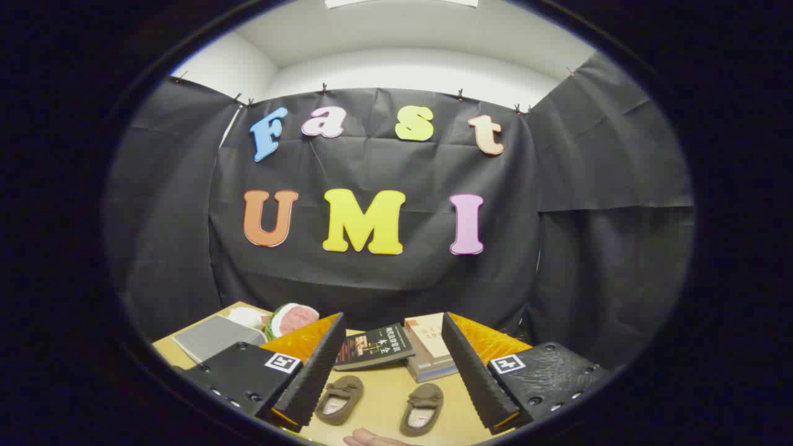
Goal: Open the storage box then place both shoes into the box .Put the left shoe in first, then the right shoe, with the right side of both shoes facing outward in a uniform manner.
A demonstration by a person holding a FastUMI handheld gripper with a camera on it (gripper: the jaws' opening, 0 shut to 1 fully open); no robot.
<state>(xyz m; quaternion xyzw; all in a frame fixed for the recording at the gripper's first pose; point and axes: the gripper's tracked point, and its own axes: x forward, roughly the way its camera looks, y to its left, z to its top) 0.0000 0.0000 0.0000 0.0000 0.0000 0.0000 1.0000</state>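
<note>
1. The gripper hangs above a tan table, its two fingers spread wide with nothing between the pads.
2. Two small brown shoes lie on the table in the gap between the fingers, side by side and apart from each other, toes pointing away from the camera.
3. One shoe lies close beside the inner edge of the finger on that side; whether they touch cannot be told.
4. The other shoe lies a little nearer the camera, near the opposite finger.
5. A dark book lies flat just beyond the shoes, between the fingertips.
6. Beside it sits a short stack of books, a pale-covered one on top, partly hidden by a finger.
7. A grey flat pad lies at the far corner of the table, beyond the first finger.
8. Next to the pad sits a round green, white and pink object; what it is cannot be told.
9. Part of a hand shows at the near table edge, just in front of the shoes.
10. Black cloth walls the booth behind the table.
</note>
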